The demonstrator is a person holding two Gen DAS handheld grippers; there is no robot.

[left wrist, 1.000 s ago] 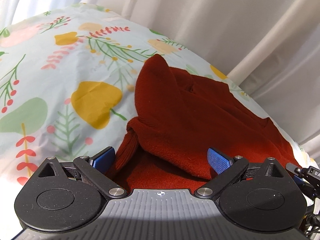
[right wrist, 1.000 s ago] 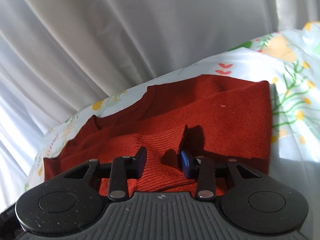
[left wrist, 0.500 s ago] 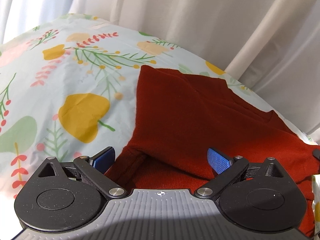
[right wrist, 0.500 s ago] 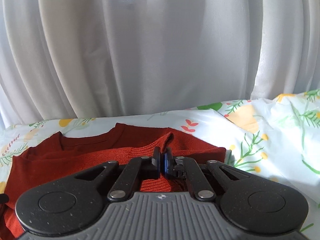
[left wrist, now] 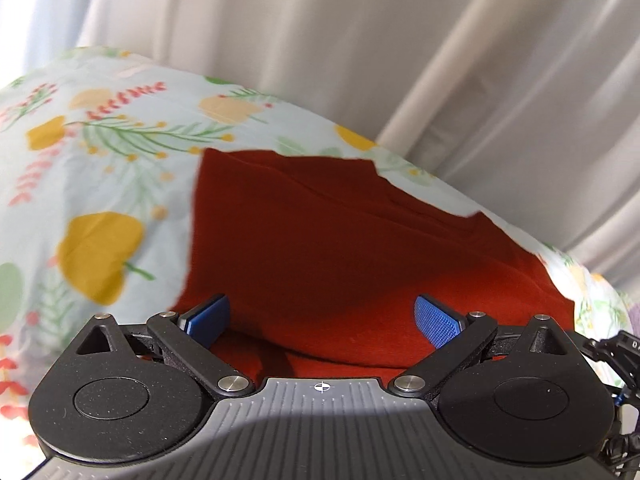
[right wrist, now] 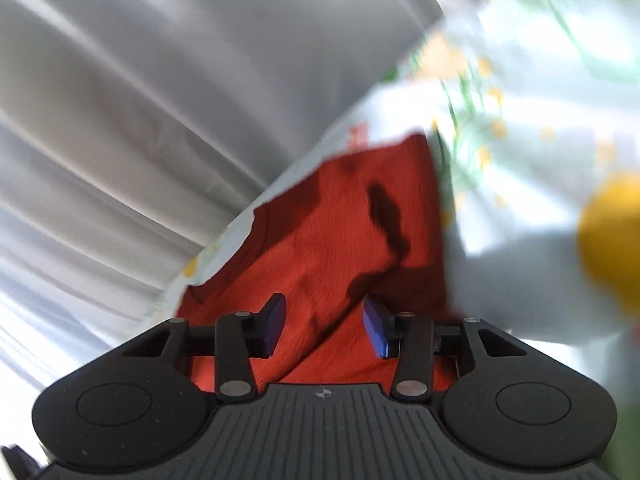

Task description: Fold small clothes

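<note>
Left wrist view: the left tongs (left wrist: 322, 316) stand wide open, blue pads well apart, nothing pinched. The red sweater (left wrist: 340, 240) lies straight ahead and partly beneath them on the flowered sheet (left wrist: 100, 168). A folded edge of it runs across between the pads, close to the tongs body. Its far straight edge runs left to right near the white curtain (left wrist: 360, 40), so the long axis looks crosswise to these tongs, though motion blur makes that uncertain.

Right wrist view: tilted and blurred. The right tongs (right wrist: 324, 326) have their jaws opening; red knit shows between the pads, but they do not press on it. The sweater (right wrist: 340, 232) spreads forward from the tongs, its right-hand straight edge running away toward the curtain (right wrist: 160, 80), bare sheet (right wrist: 520, 160) beyond that edge.

Judgement: both tongs sit at the near side of the sweater. The left is over the near folded edge, the right nearer the side edge. A next fold likely depends on which edge gets taken.
</note>
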